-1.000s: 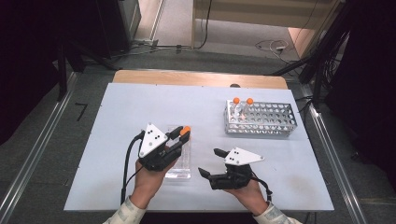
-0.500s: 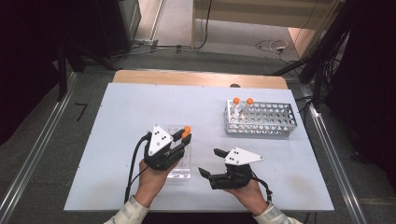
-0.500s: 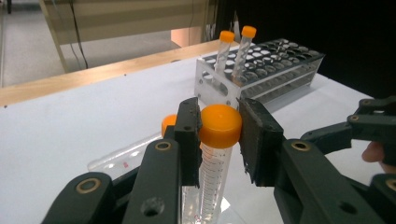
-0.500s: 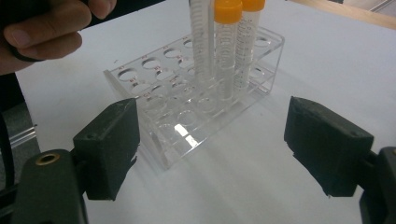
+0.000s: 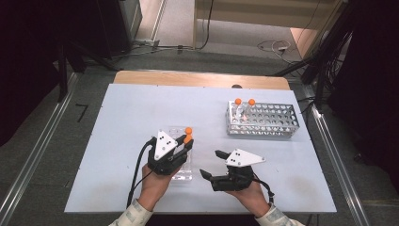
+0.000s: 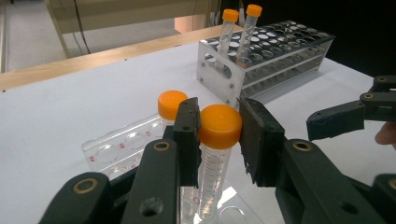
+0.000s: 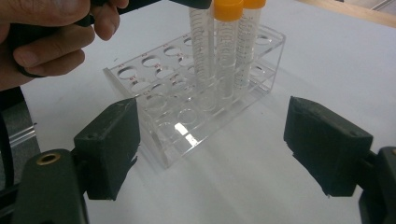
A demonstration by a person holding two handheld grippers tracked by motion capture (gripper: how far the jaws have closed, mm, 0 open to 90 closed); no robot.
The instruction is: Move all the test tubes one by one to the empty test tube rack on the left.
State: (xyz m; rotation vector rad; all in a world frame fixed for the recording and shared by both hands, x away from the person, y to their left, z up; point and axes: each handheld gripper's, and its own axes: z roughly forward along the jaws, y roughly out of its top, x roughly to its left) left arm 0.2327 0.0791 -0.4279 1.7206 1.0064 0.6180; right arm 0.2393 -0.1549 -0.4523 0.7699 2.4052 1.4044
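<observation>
My left gripper is shut on the orange cap of a clear graduated tube. The tube stands upright with its lower end down in a clear acrylic rack. A second orange-capped tube stands in that rack just behind it. In the high view the left gripper sits over the rack's far end, left of centre. My right gripper rests near the table's front edge, its jaws open and empty. In its own view the right gripper faces the clear rack and its tubes.
A metal tube rack stands at the back right of the white table with two orange-capped tubes at its left end. A wooden edge runs behind the table. Cables trail from both grippers.
The left gripper has come down a little with the tube, so the tube now sits lower in the clear rack. The right gripper has stayed put.
</observation>
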